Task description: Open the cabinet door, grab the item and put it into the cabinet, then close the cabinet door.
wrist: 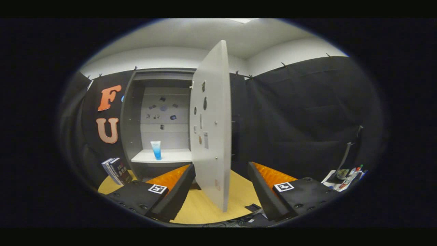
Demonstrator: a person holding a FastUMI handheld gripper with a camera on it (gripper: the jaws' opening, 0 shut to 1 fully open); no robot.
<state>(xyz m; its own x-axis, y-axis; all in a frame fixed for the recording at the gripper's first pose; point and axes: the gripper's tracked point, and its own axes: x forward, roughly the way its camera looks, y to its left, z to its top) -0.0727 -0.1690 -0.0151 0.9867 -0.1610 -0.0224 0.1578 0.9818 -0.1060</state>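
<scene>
Booth interior, black cloth walls; wooden tabletop [205, 208] below. Cabinet [136, 102]: open, pale shelf inside. Cabinet door [211, 130]: swung outward, edge-on, standing between the fingers and just ahead of them. Blue tube [156, 149]: upright on the shelf, beyond the left finger. Books [116, 171]: leaning beside the cabinet. Pens and clutter [348, 174]: far right. Gripper [221, 191]: fingers spread wide, holding nothing.

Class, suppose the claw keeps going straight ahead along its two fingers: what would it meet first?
Most likely the open cabinet door, whose edge stands between the spread fingers of the claw, which hold nothing. Depth is unclear. The blue tube sits on the shelf, off that line.
</scene>
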